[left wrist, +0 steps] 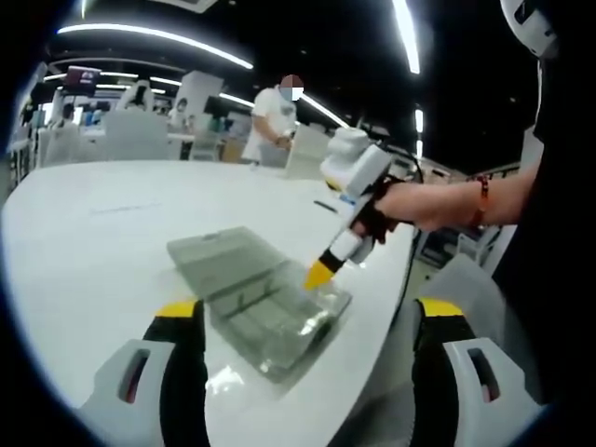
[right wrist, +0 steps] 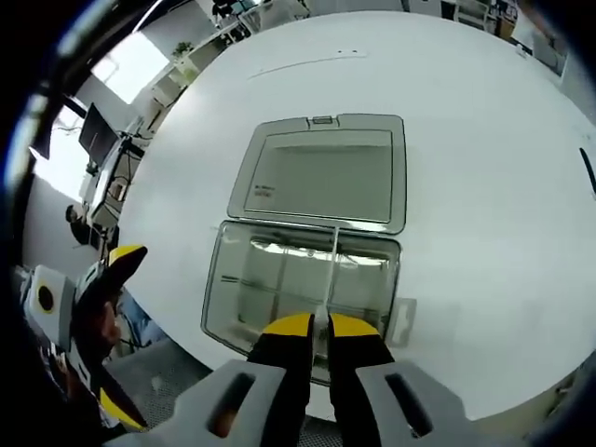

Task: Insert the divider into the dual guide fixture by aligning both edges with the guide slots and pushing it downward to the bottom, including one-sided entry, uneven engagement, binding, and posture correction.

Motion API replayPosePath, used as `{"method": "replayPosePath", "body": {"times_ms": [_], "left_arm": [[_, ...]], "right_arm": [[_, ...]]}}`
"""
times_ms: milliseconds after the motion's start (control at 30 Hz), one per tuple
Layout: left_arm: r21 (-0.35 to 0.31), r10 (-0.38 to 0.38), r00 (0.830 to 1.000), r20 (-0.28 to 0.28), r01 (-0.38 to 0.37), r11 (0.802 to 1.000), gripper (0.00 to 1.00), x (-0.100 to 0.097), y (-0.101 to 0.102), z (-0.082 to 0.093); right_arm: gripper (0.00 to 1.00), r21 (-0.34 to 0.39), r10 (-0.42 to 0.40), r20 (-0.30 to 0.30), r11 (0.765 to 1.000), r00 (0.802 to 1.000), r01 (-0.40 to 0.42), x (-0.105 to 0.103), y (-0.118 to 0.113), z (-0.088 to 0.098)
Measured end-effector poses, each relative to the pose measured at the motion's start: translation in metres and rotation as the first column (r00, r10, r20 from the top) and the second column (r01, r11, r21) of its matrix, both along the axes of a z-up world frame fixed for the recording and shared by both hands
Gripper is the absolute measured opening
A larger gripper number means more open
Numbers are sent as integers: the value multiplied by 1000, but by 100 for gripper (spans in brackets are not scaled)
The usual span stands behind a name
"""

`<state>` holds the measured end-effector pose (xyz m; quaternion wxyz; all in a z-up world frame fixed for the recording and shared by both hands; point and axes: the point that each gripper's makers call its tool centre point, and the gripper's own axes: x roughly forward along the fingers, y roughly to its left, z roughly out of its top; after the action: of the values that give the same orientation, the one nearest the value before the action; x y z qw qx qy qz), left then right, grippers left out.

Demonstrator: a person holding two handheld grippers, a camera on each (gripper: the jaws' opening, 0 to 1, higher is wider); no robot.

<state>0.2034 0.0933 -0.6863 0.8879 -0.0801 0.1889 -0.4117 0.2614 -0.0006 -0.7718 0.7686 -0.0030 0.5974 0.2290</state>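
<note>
R tool (right wrist: 319, 328) pinching divider (right wrist: 330, 270), in fixture (right wrist: 303, 284)

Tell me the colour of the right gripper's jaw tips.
Yellow tips on black jaws of the right gripper, clearest in the right gripper view.

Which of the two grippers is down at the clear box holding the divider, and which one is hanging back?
The right gripper is at the clear box, shut on the thin divider. The left gripper stands open, back from the box.

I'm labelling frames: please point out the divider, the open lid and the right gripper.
divider (right wrist: 332, 265), right gripper view, its thin top edge.
lid (right wrist: 321, 177), right gripper view, middle of the panel.
right gripper (right wrist: 319, 325), right gripper view, between its yellow tips.
</note>
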Motion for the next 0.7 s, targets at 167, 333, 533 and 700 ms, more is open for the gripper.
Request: {"method": "replayPosePath", "body": {"times_ms": [167,333,533,700], "left_arm": [[2,2,1000,-3,-2,1000,90,0,0,0],[0,-1,1000,-1,1,1000,90,0,-2,0],[-2,1,1000,5,-1,1000,90,0,-2,3],[-1,5,1000,7,-5,1000,90,0,-3,4]], "right_arm": [[0,3,4,-1,1000,1000,-4,0,0,-1],[0,-13,34,15,999,999,-34,-1,3,-1],[0,-45,64,41,997,997,-62,-1,6,-1],[0,-73,95,54,993,994,-91,-1,8,-3]]}}
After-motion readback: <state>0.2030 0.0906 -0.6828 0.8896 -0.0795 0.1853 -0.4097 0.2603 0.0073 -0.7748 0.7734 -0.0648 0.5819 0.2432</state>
